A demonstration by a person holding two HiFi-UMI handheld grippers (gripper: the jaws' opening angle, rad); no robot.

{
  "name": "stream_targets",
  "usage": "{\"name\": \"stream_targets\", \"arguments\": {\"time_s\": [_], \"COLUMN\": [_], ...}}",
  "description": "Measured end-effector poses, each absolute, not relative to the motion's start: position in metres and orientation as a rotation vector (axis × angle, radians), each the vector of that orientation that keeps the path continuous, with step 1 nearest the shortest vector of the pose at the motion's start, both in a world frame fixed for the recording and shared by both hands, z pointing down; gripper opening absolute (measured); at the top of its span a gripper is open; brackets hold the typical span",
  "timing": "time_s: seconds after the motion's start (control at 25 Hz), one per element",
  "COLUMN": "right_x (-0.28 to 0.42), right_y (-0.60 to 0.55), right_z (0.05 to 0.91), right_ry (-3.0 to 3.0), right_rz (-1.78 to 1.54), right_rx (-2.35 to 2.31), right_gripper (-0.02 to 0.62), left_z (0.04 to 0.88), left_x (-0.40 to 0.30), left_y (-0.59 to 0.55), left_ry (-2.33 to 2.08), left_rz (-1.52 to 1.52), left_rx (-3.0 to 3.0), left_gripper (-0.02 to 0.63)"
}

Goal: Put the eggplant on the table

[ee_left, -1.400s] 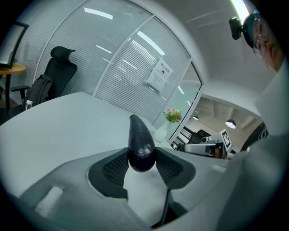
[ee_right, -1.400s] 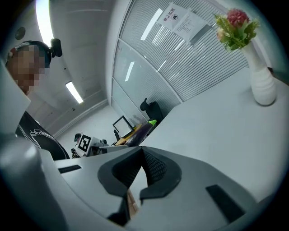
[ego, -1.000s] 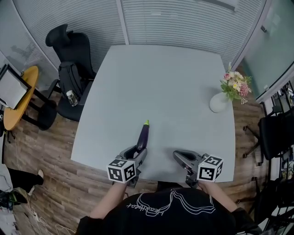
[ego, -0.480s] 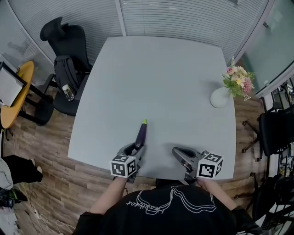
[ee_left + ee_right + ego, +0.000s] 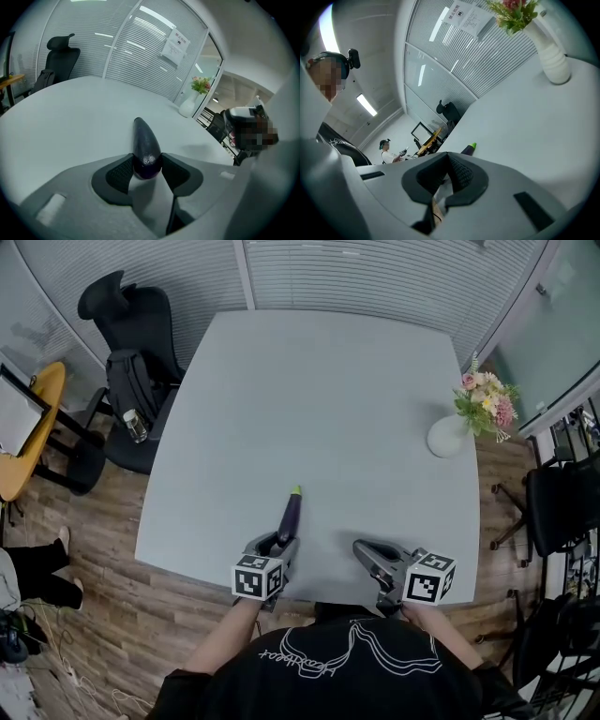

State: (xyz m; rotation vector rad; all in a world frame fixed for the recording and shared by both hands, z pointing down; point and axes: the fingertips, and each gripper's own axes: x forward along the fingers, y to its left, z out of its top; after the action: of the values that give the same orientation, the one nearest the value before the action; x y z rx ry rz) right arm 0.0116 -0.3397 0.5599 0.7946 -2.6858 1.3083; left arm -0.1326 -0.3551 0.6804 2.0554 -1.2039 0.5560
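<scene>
A dark purple eggplant (image 5: 291,515) with a green stem end juts forward from my left gripper (image 5: 280,543), low over the grey table (image 5: 319,399) near its front edge. In the left gripper view both pads press on the thick end of the eggplant (image 5: 145,145), so the left gripper (image 5: 146,165) is shut on it. I cannot tell whether the stem end touches the table. My right gripper (image 5: 364,553) hovers to the right of it, a hand's width away, its pads together and holding nothing (image 5: 449,174). From there the eggplant (image 5: 468,149) shows to the left.
A white vase of flowers (image 5: 448,439) stands at the table's right edge. Beyond the left edge are a black office chair (image 5: 131,343) and a yellow round table (image 5: 28,437). The table's front edge runs just under both grippers. A person (image 5: 389,152) sits far off.
My left gripper has sunk toward the table with the eggplant still in its jaws. The right gripper has stayed where it was.
</scene>
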Motion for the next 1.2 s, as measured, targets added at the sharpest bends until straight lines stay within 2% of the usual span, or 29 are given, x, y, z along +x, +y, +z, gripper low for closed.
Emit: {"name": "stream_targets", "arguments": {"time_s": [0.32,0.52,0.68,1.04,1.2], "right_x": [0.012,0.013,0.006,-0.002,-0.005], "right_y": [-0.335,-0.33,-0.318,-0.293,-0.278], "right_z": [0.559,0.56,0.553,0.524,0.512], "right_ry": [-2.696,-2.698,-2.722,-2.816,-2.87], "right_rz": [1.313,1.297,1.245,0.998,0.981], "right_rx": [0.788,0.788,0.759,0.662,0.628], "right_gripper": [0.009,0.008,0.009,0.009,0.008], "left_z": [0.679,0.669,0.648,0.578,0.539], "left_x": [-0.132,-0.133,-0.136,-0.135,-0.12], "left_y": [-0.355,-0.357,-0.353,-0.32,-0.298], "left_ry": [-1.221,-1.231,-1.246,-1.223,-1.145], "left_rz": [0.569,0.538,0.485,0.312,0.22], "left_rx": [2.065,2.094,2.136,2.23,2.321], "left_gripper": [0.195,0.241,0.247,0.238,0.185]}}
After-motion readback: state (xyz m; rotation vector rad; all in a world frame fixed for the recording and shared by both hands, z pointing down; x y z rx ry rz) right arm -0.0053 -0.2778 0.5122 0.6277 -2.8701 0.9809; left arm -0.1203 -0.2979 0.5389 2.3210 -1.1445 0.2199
